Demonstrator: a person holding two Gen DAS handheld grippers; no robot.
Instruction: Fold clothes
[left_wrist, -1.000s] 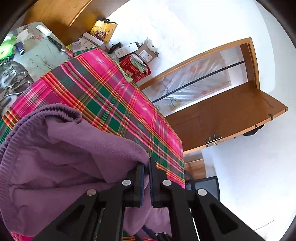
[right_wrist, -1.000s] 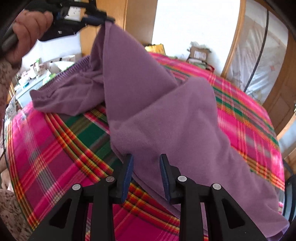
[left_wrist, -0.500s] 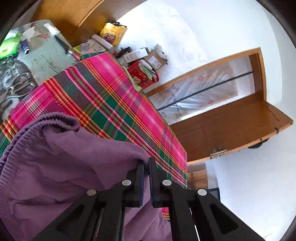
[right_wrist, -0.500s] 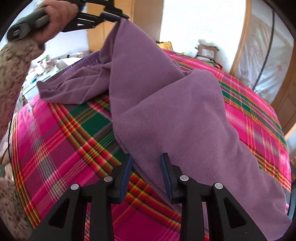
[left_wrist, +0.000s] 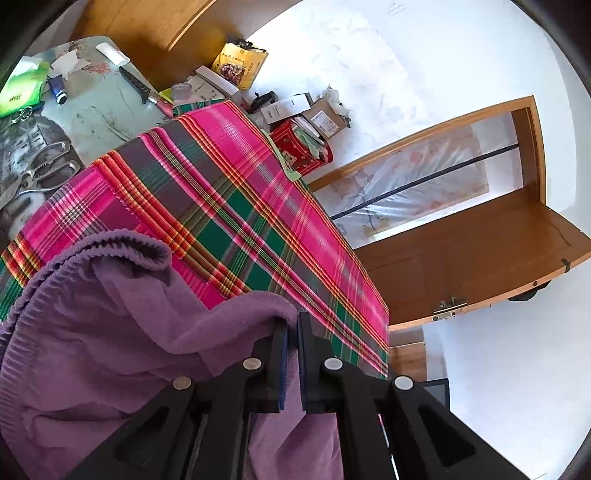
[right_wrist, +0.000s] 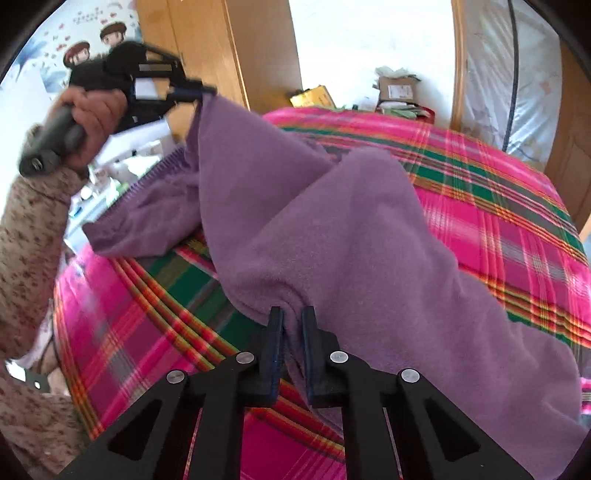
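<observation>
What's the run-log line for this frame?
step: fold | left gripper: shut on purple garment, lifted | right gripper: shut on garment edge, low | surface: plaid tablecloth | fold: not yet done

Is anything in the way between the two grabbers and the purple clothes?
No. Both already pinch the purple garment: the left gripper holds one edge lifted, and the right gripper is closed on another edge low over the plaid tablecloth. Nothing sits between.
</observation>
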